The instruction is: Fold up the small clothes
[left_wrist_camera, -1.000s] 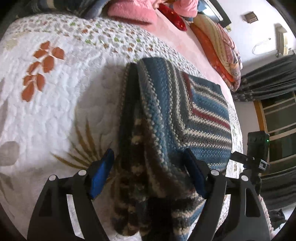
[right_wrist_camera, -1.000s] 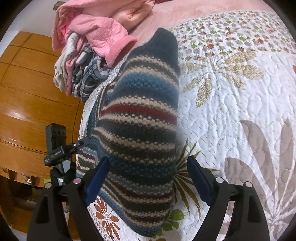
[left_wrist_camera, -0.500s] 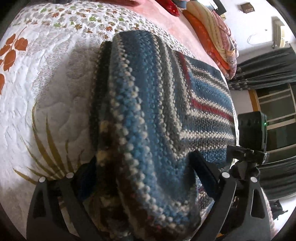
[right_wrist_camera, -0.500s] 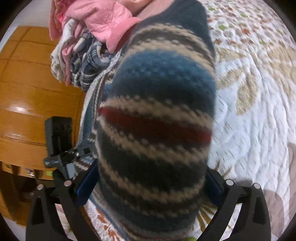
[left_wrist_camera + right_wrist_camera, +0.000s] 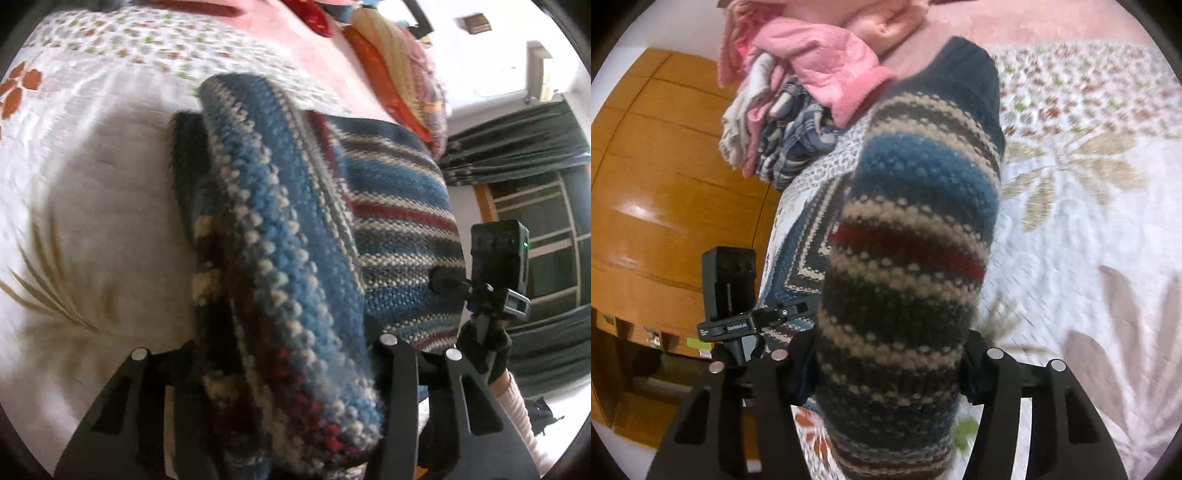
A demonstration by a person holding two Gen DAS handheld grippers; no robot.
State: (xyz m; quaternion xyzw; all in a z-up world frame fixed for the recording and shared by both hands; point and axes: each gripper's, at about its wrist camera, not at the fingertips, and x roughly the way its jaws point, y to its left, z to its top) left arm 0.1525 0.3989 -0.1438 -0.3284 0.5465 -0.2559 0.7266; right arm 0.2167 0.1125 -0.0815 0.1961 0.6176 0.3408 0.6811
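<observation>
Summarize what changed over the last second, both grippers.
Both grippers moved forward onto the striped knit sweater: its folded edges, ahead of the open jaws a second ago, now sit bunched between them. The left gripper and right gripper look shut on it. Unchanged: floral quilt, pink clothes pile.

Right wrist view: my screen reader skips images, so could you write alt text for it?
The right gripper is clamped on a thick fold of striped knit sweater that fills the centre of the picture, above a white floral quilt. A pile of pink and plaid clothes lies at upper left, with wooden panelling beyond.
</observation>
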